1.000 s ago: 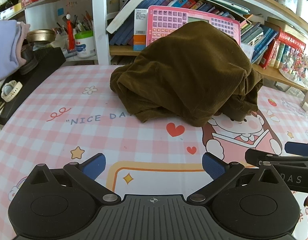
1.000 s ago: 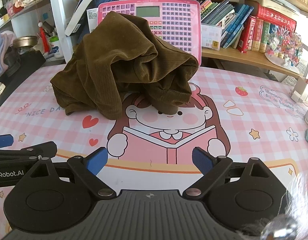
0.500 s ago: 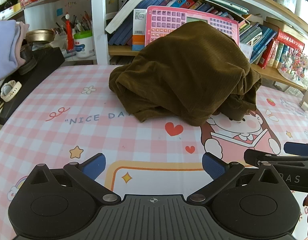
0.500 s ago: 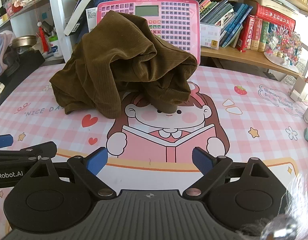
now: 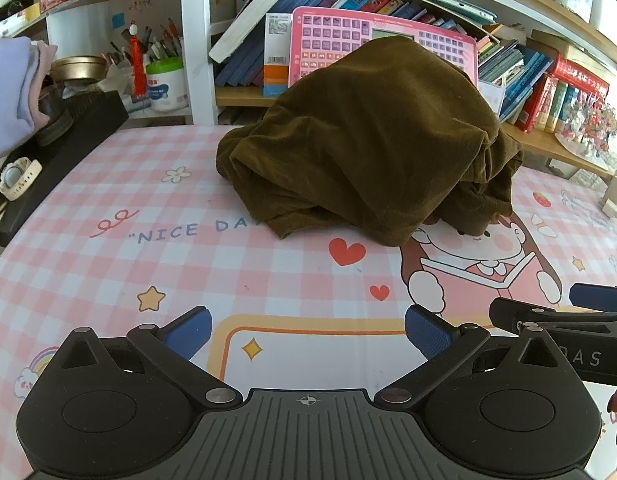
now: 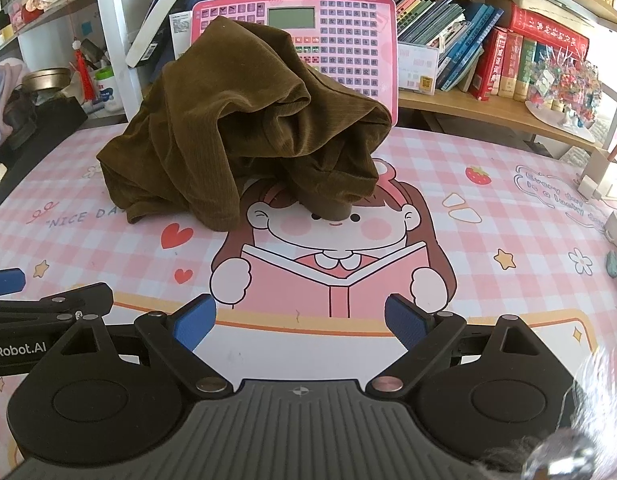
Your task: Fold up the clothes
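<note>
A brown corduroy garment (image 5: 368,148) lies in a crumpled heap at the far side of the pink checked table mat (image 5: 108,264); it also shows in the right wrist view (image 6: 248,140). My left gripper (image 5: 306,334) is open and empty, low over the near part of the mat, well short of the garment. My right gripper (image 6: 300,322) is open and empty, also near the front edge. Each gripper's side shows in the other's view: the right one (image 5: 564,320) and the left one (image 6: 40,300).
A pink toy keyboard (image 6: 320,40) leans on the bookshelf (image 6: 488,104) behind the garment. A black tray with a watch (image 5: 16,178) and lilac folded clothes (image 5: 8,92) sit at the left. Small boxes (image 6: 596,176) stand at the right edge.
Both grippers have drifted very slightly; the garment sits a touch lower and closer in view. Nothing was grasped or let go.
</note>
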The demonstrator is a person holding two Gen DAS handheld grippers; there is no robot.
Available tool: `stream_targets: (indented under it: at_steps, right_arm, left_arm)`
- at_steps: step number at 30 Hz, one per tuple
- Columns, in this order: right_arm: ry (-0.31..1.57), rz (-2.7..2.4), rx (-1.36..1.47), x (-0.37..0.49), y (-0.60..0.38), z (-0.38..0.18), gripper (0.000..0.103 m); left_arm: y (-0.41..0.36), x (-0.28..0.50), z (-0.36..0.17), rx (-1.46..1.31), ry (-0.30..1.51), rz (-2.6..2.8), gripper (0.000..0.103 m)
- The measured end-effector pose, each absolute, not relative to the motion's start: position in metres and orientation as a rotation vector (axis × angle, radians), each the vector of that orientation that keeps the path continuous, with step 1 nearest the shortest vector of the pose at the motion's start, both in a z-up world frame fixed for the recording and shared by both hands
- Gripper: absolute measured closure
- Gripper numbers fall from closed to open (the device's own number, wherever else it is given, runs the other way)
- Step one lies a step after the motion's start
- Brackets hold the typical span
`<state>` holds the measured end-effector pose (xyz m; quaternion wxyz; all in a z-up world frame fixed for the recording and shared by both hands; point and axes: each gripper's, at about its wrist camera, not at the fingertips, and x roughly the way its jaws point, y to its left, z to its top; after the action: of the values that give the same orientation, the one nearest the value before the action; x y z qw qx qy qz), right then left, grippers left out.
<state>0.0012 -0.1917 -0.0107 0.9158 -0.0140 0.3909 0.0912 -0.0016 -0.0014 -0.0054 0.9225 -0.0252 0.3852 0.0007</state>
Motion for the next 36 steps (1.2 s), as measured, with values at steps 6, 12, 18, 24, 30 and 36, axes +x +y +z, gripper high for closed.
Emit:
stream_targets:
  at_steps: [6, 12, 18, 24, 30, 36]
  right_arm:
    - [0.806, 0.182, -0.027, 0.0017, -0.191, -0.0113, 0.012]
    - [0.806, 0.18, -0.028, 0.0016, -0.1906, -0.0118, 0.012]
    - [0.809, 0.18, -0.029, 0.0009, -0.1898, -0.0127, 0.012]
    - [0.808, 0.178, -0.029, 0.0009, -0.1893, -0.0129, 0.012]
    - [0.81, 0.177, -0.03, 0.0011, -0.1889, -0.0132, 0.012]
    - [0.811, 0.177, -0.03, 0.0011, -0.189, -0.0132, 0.012]
  left_arm:
    - [-0.0006, -0.0017, -0.0061, -0.054, 0.792, 0.002, 0.0]
    - [-0.0006, -0.0018, -0.0062, -0.053, 0.793, 0.002, 0.0]
    - [-0.0008, -0.0026, -0.0068, -0.054, 0.798, 0.003, 0.0]
    - [-0.0005, -0.0027, -0.0066, -0.054, 0.798, 0.003, 0.0]
    - [-0.0002, -0.0028, -0.0069, -0.054, 0.799, 0.006, 0.0]
    - [-0.0004, -0.0031, -0.0071, -0.054, 0.798, 0.008, 0.0]
